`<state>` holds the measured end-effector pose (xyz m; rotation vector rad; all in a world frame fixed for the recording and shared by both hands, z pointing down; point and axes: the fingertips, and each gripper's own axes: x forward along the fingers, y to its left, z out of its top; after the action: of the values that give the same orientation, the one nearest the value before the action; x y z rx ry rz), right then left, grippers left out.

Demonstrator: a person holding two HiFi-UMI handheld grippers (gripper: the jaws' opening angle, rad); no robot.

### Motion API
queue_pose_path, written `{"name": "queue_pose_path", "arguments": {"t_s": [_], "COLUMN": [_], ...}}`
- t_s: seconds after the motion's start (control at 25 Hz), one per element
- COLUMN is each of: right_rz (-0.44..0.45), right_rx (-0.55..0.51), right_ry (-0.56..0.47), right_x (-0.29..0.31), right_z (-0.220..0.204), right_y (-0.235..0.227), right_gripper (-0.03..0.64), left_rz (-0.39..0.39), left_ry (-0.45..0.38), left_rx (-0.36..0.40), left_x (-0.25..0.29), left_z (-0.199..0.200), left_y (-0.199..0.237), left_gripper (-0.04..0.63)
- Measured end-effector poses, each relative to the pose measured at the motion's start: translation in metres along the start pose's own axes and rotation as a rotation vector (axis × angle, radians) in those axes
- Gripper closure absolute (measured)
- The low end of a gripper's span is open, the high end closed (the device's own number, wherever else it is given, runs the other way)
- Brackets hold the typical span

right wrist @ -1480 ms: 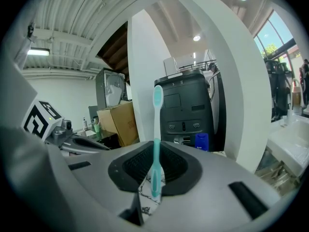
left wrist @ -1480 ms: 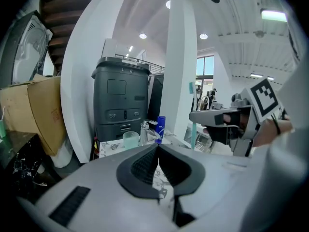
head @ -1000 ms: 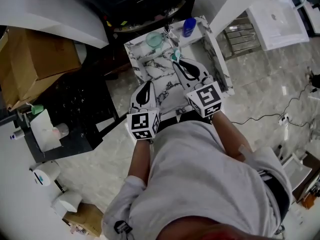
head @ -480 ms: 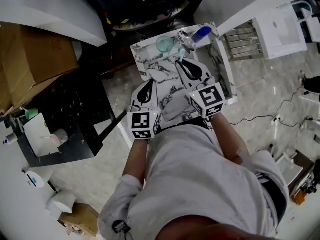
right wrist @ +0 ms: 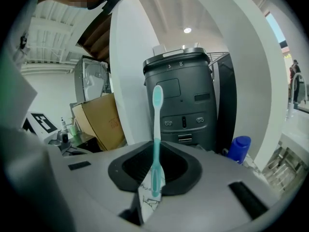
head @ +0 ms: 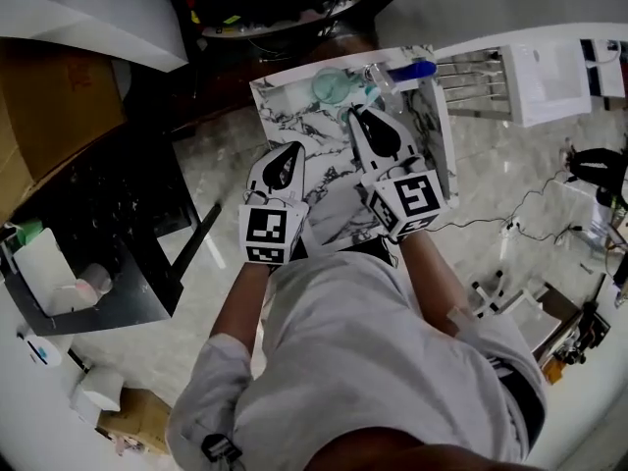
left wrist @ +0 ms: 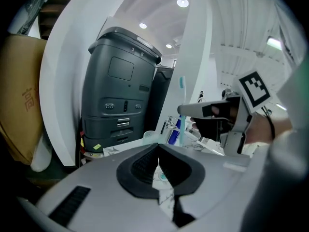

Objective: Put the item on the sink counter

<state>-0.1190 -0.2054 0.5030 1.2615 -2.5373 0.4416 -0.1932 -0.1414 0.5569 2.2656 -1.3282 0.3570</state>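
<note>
A slim teal plastic toothbrush is clamped upright by its handle in the right gripper over the marble-patterned sink counter. It is judged light, stiff and slippery. The left gripper is closed, empty.

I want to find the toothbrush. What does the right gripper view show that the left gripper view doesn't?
Only the right gripper view shows the right gripper shut on the toothbrush handle, plus a wire rack. Only the left gripper view shows the left gripper shut and empty, plus a clear cup. Both show the toothbrush, dark grey machine and blue bottle.
</note>
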Motion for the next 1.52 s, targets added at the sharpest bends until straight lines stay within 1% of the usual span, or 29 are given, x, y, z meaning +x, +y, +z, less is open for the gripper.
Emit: {"name": "queue_pose_path", "arguments": {"t_s": [0.16,0.4,0.56,0.92,1.2,1.4,1.52], "right_rz": [-0.03,-0.076,-0.109,-0.166,-0.182,-0.176,-0.171], "right_rx": [0.009,0.016,0.014,0.021,0.017,-0.003,-0.001], "right_ry": [0.014,0.036,0.042,0.05,0.063,0.042,0.042], "right_x": [0.017,0.039,0.049,0.064,0.071,0.07,0.072], "right_z": [-0.005,-0.013,-0.012,-0.011,-0.015,-0.004,-0.005], "right_y": [-0.005,-0.014,-0.02,-0.029,-0.033,-0.03,-0.03], "right_gripper": [0.583,0.583,0.583,0.583,0.583,0.583,0.583], "left_rz": [-0.021,-0.091,-0.116,-0.186,-0.197,-0.194,-0.194], "left_ry": [0.022,0.065,0.075,0.094,0.102,0.1,0.101], "left_rx": [0.007,0.018,0.018,0.024,0.026,0.018,0.014], "left_x": [0.012,0.028,0.037,0.051,0.055,0.053,0.054], "left_z": [-0.006,-0.016,-0.013,-0.006,-0.005,-0.005,-0.006], "left_y": [0.016,0.024,0.031,0.032,0.039,0.041,0.04], "left_gripper": [0.584,0.584,0.584,0.584,0.584,0.584,0.584]}}
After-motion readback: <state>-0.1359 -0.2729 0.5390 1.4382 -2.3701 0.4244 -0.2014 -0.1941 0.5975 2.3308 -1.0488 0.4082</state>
